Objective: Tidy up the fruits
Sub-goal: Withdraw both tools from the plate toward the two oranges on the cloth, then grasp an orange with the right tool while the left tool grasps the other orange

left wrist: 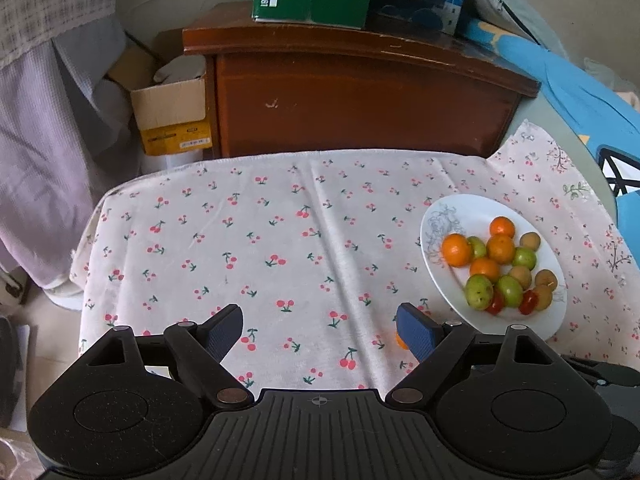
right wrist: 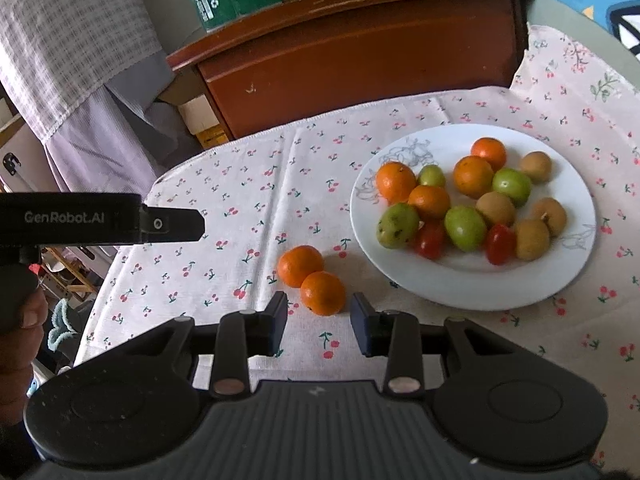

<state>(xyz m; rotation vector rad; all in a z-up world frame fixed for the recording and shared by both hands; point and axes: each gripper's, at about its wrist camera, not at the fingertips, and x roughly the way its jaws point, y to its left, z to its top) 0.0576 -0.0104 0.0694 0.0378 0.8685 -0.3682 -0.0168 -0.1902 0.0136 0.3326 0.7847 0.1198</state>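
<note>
Two small oranges lie touching each other on the cherry-print cloth, low and centre in the right wrist view, just left of the white plate. That plate, at centre right, holds more oranges, green fruits, brown fruits and two red tomatoes. The right gripper hovers just behind the nearer orange, jaws parted with nothing between them. The left gripper has its jaws wide apart over bare cloth, the plate at its right.
</note>
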